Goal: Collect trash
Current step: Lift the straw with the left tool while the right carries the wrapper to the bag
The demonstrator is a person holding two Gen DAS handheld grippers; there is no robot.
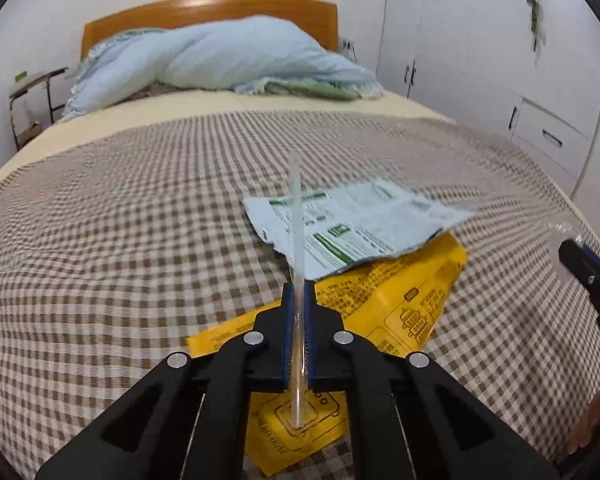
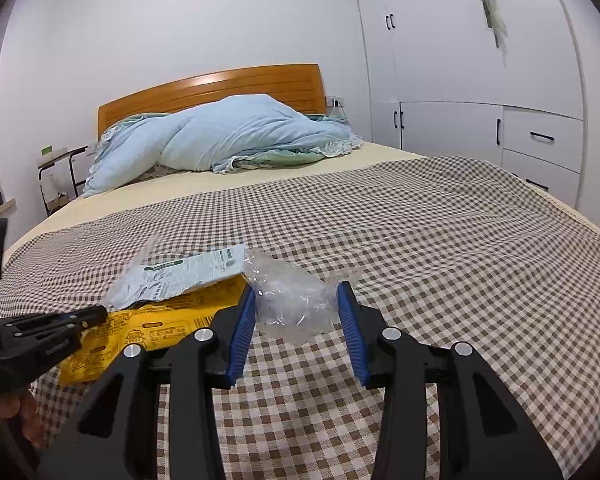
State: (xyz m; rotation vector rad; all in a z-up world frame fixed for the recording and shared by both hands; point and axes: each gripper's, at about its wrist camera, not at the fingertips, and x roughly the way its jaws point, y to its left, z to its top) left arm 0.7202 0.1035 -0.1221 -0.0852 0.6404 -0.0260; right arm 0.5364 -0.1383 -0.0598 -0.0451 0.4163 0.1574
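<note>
Bed [image 1: 140,240]: it fills the area ahead of both my claws, covered by a brown-and-white checked spread, with a cream sheet beyond it. A light blue quilt [image 2: 228,132] lies heaped at the far end against a wooden headboard [image 2: 220,84]. White wardrobe doors and drawers [image 2: 480,80] stand beyond my right claw, to its right.

Yellow wrapper [image 1: 400,300]: flat on the spread directly beneath and just ahead of my left claw, printed side up.

White printed wrapper [image 1: 360,220]: it lies just ahead of my left claw, overlapping the far edge of the yellow wrapper.

Clear plastic wrap [image 2: 292,304]: crumpled, between the blue pads of my right claw [image 2: 296,308]. The jaws stand partly apart with the pads against its sides, so I record this claw as gripping the wrap. Whether the wrap is lifted off the spread or resting on it I cannot tell.

Clear straw [image 1: 296,280]: pinched between the pads of my left claw [image 1: 299,292], jaws fully closed on it. The straw runs lengthwise along the fingers, its far end projecting ahead of the tips over the white printed wrapper, its near end reaching back toward the camera.

The two claws sit side by side, near each other, each visible at the edge of the other's view.
</note>
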